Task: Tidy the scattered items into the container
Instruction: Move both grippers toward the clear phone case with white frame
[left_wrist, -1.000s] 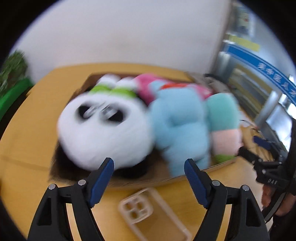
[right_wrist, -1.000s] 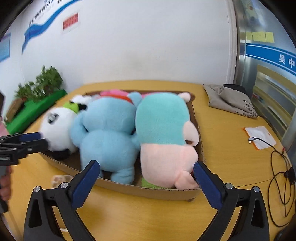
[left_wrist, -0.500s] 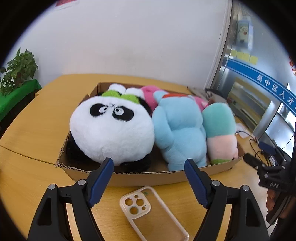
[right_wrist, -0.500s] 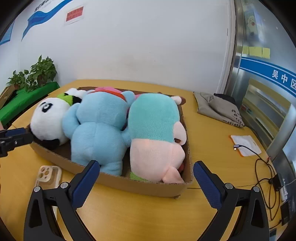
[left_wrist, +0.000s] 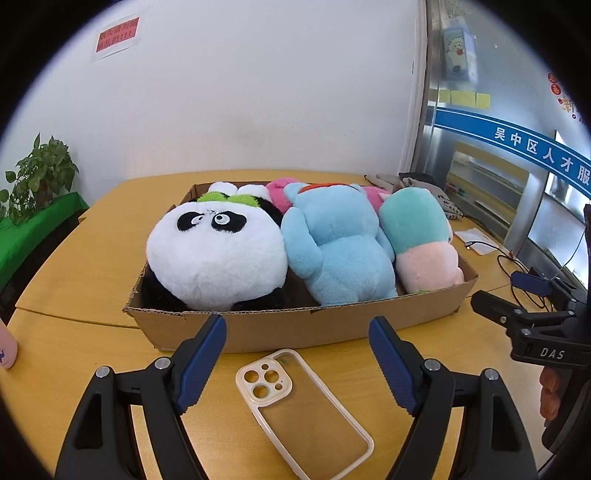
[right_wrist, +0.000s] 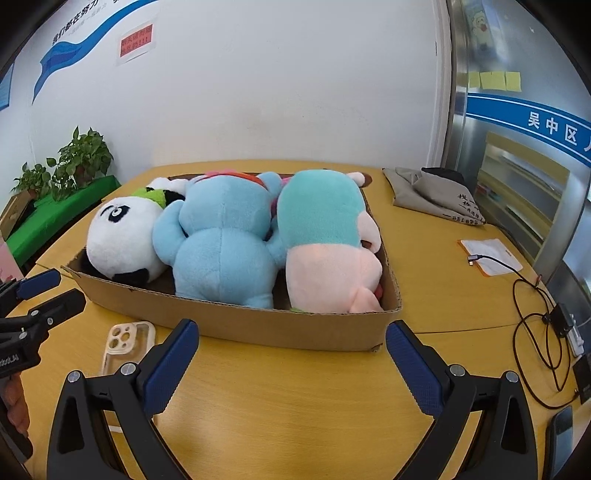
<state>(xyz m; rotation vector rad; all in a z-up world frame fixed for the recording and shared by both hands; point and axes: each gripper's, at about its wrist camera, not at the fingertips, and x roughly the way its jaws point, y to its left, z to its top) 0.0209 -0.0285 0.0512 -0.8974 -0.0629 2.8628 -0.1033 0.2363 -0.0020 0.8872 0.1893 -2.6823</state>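
White wall behind, potted plant (right_wrist: 79, 158) off to one side, and a yellow wooden surface (right_wrist: 295, 398) carrying a shallow cardboard box (right_wrist: 295, 328). Already lying in the box, packed side by side: panda toy (left_wrist: 216, 254), blue plush (left_wrist: 340, 251), and teal-and-pink plush (left_wrist: 421, 240), with a pink one partly hidden behind. Still outside, flat on the surface just beside the box's near wall: a clear phone case (left_wrist: 301, 410), camera cut-outs toward the box. Left hand-held gripper (left_wrist: 297, 354) released, jaws wide apart, hovering over the case with nothing held. Right hand-held gripper (right_wrist: 291, 362) likewise released and empty, facing the box's near wall. Likely risks: thin, flat, slippery case hard to pinch off the surface, so fingertips may skate over it or push it under the box edge; a too-steep approach could jam the pads into the wood; little free room left in the box, so the case may slide off a plush and out again. Around: grey cloth bag (right_wrist: 436, 195), a card (right_wrist: 491, 254) with a charging cable (right_wrist: 532, 317) trailing to the right, a pink bottle (left_wrist: 7, 347) at the left edge. Box wall between case and toys the main obstacle to clear.
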